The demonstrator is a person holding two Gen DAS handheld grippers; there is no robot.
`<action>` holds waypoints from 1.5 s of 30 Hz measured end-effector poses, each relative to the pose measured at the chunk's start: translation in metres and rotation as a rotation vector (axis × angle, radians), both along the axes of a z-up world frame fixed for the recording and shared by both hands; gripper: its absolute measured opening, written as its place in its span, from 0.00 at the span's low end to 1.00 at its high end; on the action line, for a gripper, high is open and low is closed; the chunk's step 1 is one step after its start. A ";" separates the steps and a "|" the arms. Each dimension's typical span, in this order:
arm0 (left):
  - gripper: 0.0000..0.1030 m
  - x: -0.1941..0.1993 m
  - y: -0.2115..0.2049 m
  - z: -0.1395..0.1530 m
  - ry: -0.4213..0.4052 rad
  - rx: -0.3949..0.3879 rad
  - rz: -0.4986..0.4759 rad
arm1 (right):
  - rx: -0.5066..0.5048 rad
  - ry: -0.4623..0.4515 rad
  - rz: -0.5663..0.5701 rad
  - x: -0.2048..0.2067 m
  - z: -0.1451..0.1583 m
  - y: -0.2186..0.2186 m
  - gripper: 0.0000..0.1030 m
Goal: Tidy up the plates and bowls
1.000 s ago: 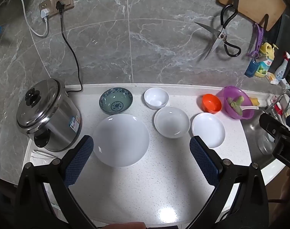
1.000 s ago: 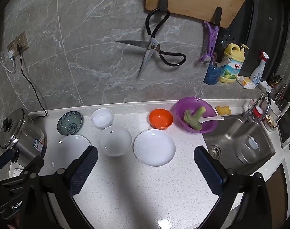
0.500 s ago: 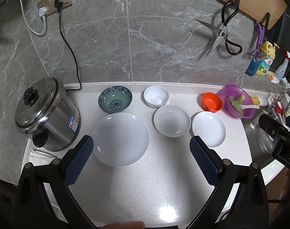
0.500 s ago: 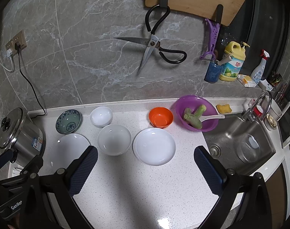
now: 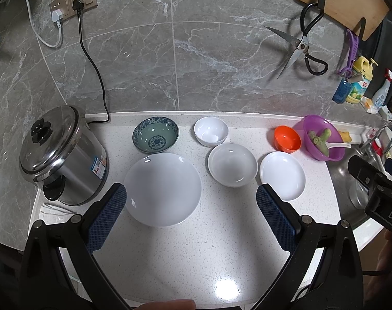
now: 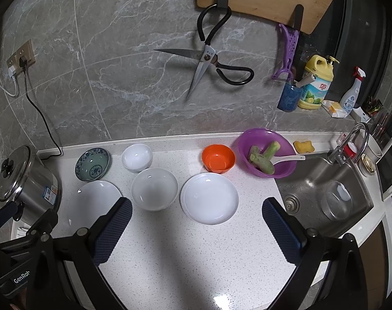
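Large shallow round white plate [image 5: 162, 188]: near-left of the bench [image 5: 196, 253], just in front of the left gripper [image 5: 190, 217]; looks like glazed ceramic, so judged stiff, fairly heavy, slick and breakable; best taken at the near rim, one finger over and one under the lip. Small shallow round white plate [image 6: 209, 198]: near-right, lying ahead of the right gripper [image 6: 196, 230]; lighter by the look of it, same rim hold. Wide white bowl [image 6: 154, 189]: between the two plates, close to each without clearly touching; hold by pinching the wall at the rim. Small deep white bowl [image 5: 210, 131]: far centre, just behind the wide bowl; the edges may touch, cannot tell. Blue-and-green patterned bowl [image 5: 155, 134]: far-left, just behind the large plate; glazed, likely fragile. Small orange bowl [image 6: 218, 158]: far-right, sits just beside a purple plastic bowl [image 6: 283, 144] holding green vegetable stalks and a white spoon; probably plastic, light, forgiving. All pieces single, none stacked yet. Jaws of both grippers: spread wide, holding nothing, hovering above the near bench. Surroundings: stainless steel rice cooker [image 5: 64, 160] at far left, steel sink [image 6: 322, 180] at right, scissors [image 6: 209, 59] hanging on the grey marble wall.
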State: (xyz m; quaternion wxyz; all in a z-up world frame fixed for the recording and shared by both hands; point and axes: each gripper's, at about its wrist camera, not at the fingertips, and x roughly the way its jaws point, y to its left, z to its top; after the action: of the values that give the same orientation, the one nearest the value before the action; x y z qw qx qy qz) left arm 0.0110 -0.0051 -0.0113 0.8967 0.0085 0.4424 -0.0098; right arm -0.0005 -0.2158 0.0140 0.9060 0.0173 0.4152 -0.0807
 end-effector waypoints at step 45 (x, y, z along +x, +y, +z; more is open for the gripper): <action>0.99 0.008 -0.001 -0.006 0.006 -0.001 0.001 | -0.001 0.009 -0.001 0.003 -0.001 0.000 1.00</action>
State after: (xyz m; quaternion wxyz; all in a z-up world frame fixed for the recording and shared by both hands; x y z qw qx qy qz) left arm 0.0186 -0.0065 -0.0169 0.8954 0.0077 0.4450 -0.0096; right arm 0.0026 -0.2154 0.0129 0.9040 0.0167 0.4194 -0.0812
